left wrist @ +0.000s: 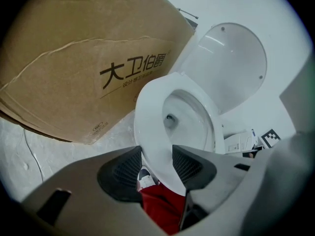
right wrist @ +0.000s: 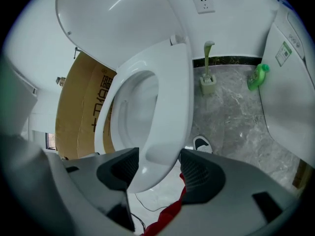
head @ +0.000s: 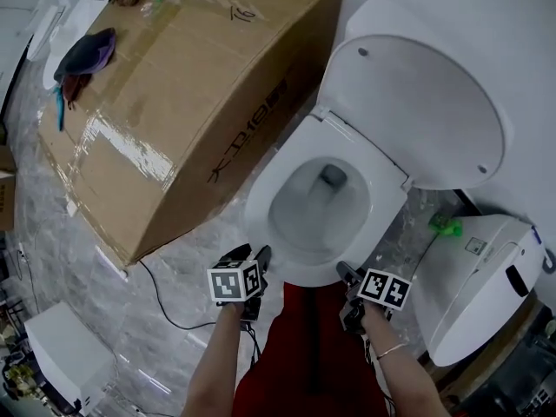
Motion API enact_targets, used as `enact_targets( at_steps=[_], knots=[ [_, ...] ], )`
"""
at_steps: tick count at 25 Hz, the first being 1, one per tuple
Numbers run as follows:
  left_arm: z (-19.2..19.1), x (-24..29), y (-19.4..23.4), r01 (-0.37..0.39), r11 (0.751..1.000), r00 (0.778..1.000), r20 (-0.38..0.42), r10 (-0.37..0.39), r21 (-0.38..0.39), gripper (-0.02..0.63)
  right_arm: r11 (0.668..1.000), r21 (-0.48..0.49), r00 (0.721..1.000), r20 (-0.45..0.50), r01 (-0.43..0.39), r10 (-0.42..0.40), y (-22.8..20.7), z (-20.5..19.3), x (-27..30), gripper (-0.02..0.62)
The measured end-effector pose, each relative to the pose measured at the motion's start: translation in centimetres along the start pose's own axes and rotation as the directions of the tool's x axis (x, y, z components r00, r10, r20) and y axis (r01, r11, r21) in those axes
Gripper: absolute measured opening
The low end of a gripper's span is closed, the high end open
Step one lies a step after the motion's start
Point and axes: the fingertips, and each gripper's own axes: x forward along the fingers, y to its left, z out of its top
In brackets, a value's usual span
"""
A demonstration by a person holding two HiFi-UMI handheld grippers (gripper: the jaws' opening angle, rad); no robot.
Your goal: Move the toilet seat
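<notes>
The white toilet seat (head: 259, 207) lies ring-shaped over the bowl, and its lid (head: 417, 102) stands open behind it. Both grippers hold the seat's front rim. My left gripper (head: 258, 257) is shut on the front left of the rim, and my right gripper (head: 346, 273) is shut on the front right. In the left gripper view the seat (left wrist: 147, 112) passes between the dark pads of the left gripper (left wrist: 156, 163), with the lid (left wrist: 231, 63) beyond. In the right gripper view the seat (right wrist: 167, 97) is clamped in the right gripper (right wrist: 158, 166), under the raised lid (right wrist: 113, 18).
A large cardboard box (head: 191, 94) lies close on the toilet's left. Another white toilet unit (head: 478, 276) and a green bottle (head: 446, 226) stand on the right. A toilet brush (right wrist: 207, 80) stands by the wall. A black cable (head: 165, 311) runs over the marble floor.
</notes>
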Motion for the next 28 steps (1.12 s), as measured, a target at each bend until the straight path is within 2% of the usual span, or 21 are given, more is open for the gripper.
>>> enact_targets(
  at_steps=[15, 22, 28],
  knots=[
    [4.0, -8.3, -5.3, 0.003, 0.999, 0.996, 0.086, -0.007, 0.049, 0.198, 0.999, -0.001, 0.998, 0.043, -0.041, 0.041, 3.3, 1.1, -6.7, 0.272],
    [6.2, -11.0, -7.6, 0.015, 0.999, 0.988, 0.152, -0.021, 0.041, 0.198, 0.995, 0.057, 0.994, 0.082, -0.083, 0.078, 4.6, 2.3, -9.2, 0.272],
    [8.2, -13.0, -9.7, 0.02, 0.996, 0.981, 0.19, -0.036, 0.088, 0.198, 0.991, 0.067, 0.988, 0.113, -0.117, 0.109, 5.6, 3.5, -11.3, 0.272]
  ],
)
